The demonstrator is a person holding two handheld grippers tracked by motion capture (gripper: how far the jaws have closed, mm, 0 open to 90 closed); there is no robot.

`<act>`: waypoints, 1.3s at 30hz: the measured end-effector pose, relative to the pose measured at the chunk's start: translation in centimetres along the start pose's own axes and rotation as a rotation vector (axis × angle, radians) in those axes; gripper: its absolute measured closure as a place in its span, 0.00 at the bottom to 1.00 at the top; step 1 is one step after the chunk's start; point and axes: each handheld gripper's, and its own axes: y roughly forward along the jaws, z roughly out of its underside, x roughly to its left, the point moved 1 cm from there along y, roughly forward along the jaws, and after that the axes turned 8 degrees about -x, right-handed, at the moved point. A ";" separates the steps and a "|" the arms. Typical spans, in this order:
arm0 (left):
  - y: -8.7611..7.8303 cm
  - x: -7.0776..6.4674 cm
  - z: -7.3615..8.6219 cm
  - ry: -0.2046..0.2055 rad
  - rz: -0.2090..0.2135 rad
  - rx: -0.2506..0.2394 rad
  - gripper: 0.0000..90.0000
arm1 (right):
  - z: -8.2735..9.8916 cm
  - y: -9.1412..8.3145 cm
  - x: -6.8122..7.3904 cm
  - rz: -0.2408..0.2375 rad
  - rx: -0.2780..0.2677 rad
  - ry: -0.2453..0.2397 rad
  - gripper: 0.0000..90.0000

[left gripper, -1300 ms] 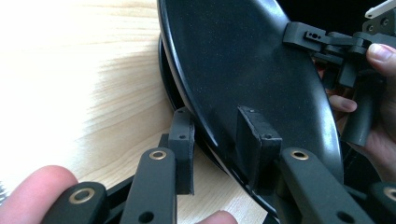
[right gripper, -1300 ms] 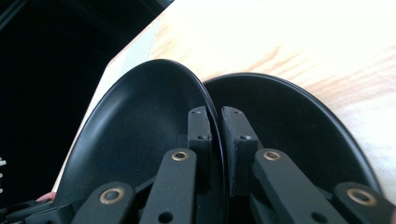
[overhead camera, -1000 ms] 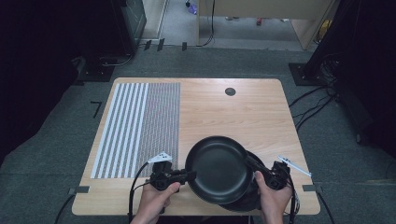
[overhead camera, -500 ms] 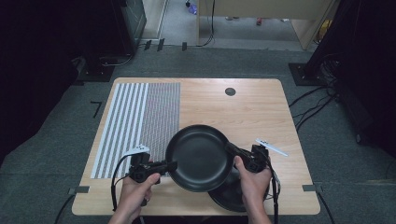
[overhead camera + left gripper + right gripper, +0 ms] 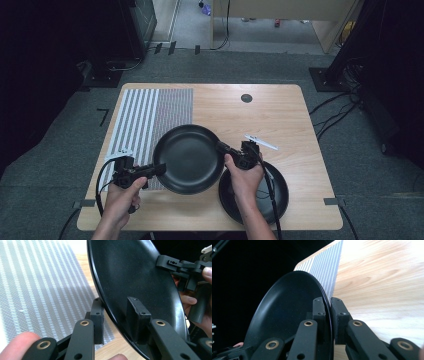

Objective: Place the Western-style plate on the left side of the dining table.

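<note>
A black round plate (image 5: 190, 159) hangs over the table, partly above the striped mat (image 5: 150, 120). My left gripper (image 5: 159, 168) is shut on its left rim and my right gripper (image 5: 221, 148) is shut on its right rim. In the left gripper view the plate (image 5: 135, 277) stands on edge, its rim pinched in the left gripper (image 5: 116, 315), with the other gripper (image 5: 175, 263) clamped on the far rim. In the right gripper view the plate (image 5: 287, 312) has its rim squeezed in the right gripper (image 5: 329, 312). A second black plate (image 5: 272, 200) lies on the table under my right forearm.
The wooden table (image 5: 280, 120) has a grey striped mat over its left half and a small dark round hole (image 5: 246, 98) near the far edge. Cables trail from both grippers off the near edge. Dark stands and cables ring the floor.
Both hands have carried the plate to the left and away from the near edge. The second plate beneath it at the lower right has come into view.
</note>
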 end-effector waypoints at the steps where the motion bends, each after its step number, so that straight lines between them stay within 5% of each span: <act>1: -0.2 0.3 -0.1 -0.004 -0.003 -0.004 0.76 | 0.0 0.0 0.0 0.000 0.000 0.000 0.93; 23: -2.5 7.6 -1.4 -0.127 -0.114 -0.074 0.76 | 0.8 9.8 3.4 -0.023 0.111 -0.029 0.94; 33: -1.6 10.7 -2.1 -0.193 -0.185 -0.094 0.76 | 1.3 14.5 3.1 -0.005 0.145 -0.011 0.93; 39: -0.4 13.2 -2.7 -0.233 -0.197 -0.088 0.76 | 1.6 17.0 2.9 0.024 0.121 -0.023 0.93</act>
